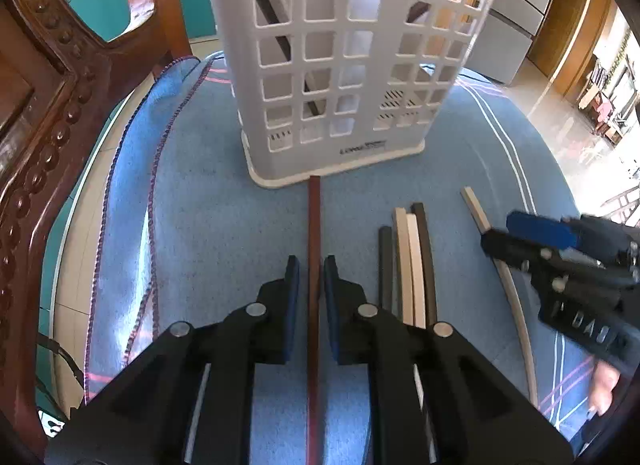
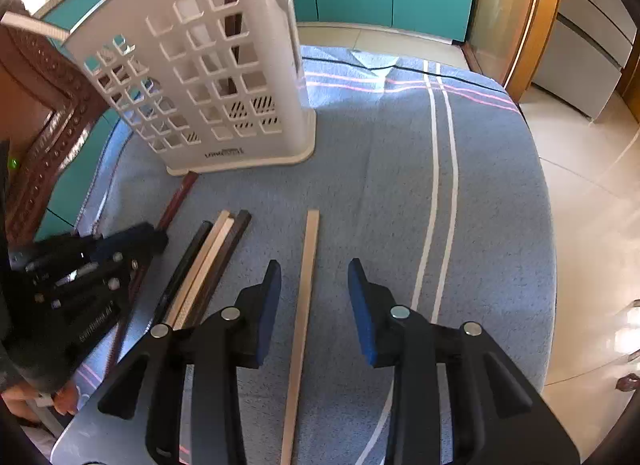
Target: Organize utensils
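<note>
- The utensils are seen as long, thin, square-edged sticks; one reddish-brown stick [image 1: 314, 249] is laid on the blue towel [image 1: 224, 233] that covers the tabletop, its far end touching the base of the white lattice holder [image 1: 336, 77]
- A pale wooden stick [image 2: 306, 277] is laid alone nearer the towel's white stripes; a bundle of four sticks [image 2: 208, 265], two dark and two pale, is laid side by side between the two single sticks
- Dark sticks are seen standing inside the holder through its square openings; their number cannot be told
- The left tool [image 1: 312, 277] is narrowed around the reddish-brown stick, which runs between its blue pads; slim gaps appear on both sides, so whether the stick is pinched cannot be told
- The right tool [image 2: 314, 285] is held spread, the pale stick lying between its fingers and touched by neither
- Counted on the towel: six sticks, one holder, two tools
</note>
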A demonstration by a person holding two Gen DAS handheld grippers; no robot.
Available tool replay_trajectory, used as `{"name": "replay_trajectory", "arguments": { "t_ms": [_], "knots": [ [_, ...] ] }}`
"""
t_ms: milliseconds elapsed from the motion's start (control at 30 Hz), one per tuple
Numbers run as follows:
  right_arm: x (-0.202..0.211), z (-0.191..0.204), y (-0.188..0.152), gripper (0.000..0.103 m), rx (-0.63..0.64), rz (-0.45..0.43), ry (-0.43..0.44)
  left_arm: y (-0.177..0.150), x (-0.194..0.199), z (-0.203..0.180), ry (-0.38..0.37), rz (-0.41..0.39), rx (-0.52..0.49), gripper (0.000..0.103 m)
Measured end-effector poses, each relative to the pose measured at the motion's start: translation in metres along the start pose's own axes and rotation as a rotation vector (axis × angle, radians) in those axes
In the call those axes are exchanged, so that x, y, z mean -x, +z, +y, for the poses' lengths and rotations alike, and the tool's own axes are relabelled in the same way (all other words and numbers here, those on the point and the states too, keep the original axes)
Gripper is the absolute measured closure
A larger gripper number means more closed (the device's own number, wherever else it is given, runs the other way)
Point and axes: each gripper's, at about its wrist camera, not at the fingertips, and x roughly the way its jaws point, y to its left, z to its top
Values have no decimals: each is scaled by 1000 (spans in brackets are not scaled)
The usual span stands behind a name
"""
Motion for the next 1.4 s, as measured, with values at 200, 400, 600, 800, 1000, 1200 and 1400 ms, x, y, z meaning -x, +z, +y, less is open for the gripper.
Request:
{"name": "replay_trajectory", "arguments": {
  "t_ms": [200,400,600,800,1000,1200,1400],
  "knots": [
    [-6,5,-3,68,23,11,-39,9,-4,-7,18,-8,-16,81],
    [-9,16,-6,68,59,3,-84,9,-3,-19,40,-16,-37,77],
    [-11,23,-12,66,67,-10,-94,10,-3,-20,58,-20,-32,68],
    [-12,24,-14,68,41,-18,-95,7,-7,-17,50,-27,-47,68],
    [-12,26,-8,67,48,-23,-114,6,-5,-19,65,-24,-56,68],
    [-8,25,-14,67,53,-34,-106,7,-1,-25,74,-19,-47,68],
    [-7,24,-18,67,31,-28,-118,11,-3,-25,70,1,-61,68]
  ]
}}
